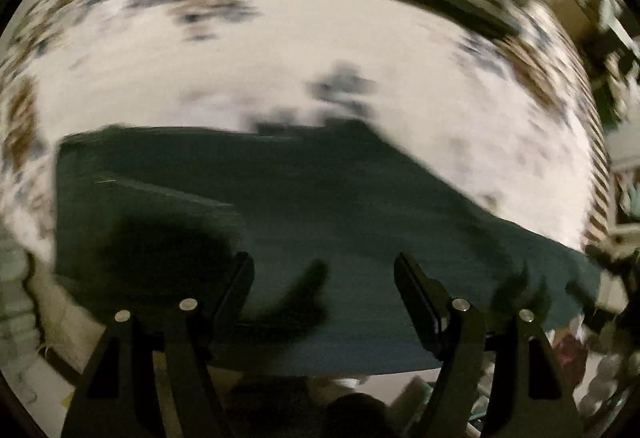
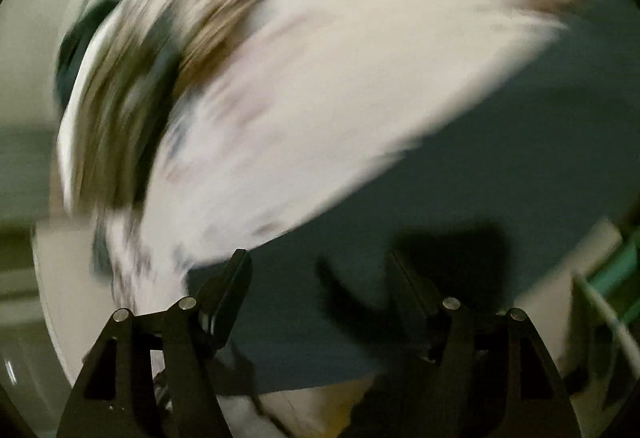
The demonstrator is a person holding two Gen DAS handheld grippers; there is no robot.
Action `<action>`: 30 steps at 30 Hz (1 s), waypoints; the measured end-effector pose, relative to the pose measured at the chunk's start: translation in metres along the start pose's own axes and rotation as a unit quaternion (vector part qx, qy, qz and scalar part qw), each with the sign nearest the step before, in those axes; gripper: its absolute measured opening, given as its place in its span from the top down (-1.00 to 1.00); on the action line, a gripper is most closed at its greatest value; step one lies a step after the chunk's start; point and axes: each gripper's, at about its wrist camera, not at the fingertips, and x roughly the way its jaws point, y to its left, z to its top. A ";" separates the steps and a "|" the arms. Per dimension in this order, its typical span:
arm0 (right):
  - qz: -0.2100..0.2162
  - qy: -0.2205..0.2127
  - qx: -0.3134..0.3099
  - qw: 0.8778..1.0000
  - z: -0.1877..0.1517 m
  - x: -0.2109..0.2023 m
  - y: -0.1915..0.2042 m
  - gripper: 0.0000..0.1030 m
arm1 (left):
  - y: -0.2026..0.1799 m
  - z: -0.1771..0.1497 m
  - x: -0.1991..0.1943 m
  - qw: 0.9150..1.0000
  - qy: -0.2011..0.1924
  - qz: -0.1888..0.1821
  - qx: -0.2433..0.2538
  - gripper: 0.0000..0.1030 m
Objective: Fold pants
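Both claws stand wide apart and hold nothing. From the left wrist view, the left gripper [image 1: 324, 294] hangs over the near edge of the dark teal pants [image 1: 280, 198], its fingers clear of the cloth as far as the blur allows. From the right wrist view, the right gripper [image 2: 320, 290] is likewise spread above the same garment, at its left end, with nothing between the fingers.

Beyond the claws, the pants lie flat on a white patterned bedspread [image 1: 320, 50], already a broad, fairly tidy slab with straight edges; a layered edge at the left suggests at least one fold is made. I judge that a further fold or smoothing may remain, though heavy motion blur hides finer detail.
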 end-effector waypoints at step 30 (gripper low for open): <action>0.216 -0.188 0.161 0.945 0.135 -0.061 -0.281 -0.23 | -0.177 0.005 0.129 0.991 0.089 0.060 0.073 -1.00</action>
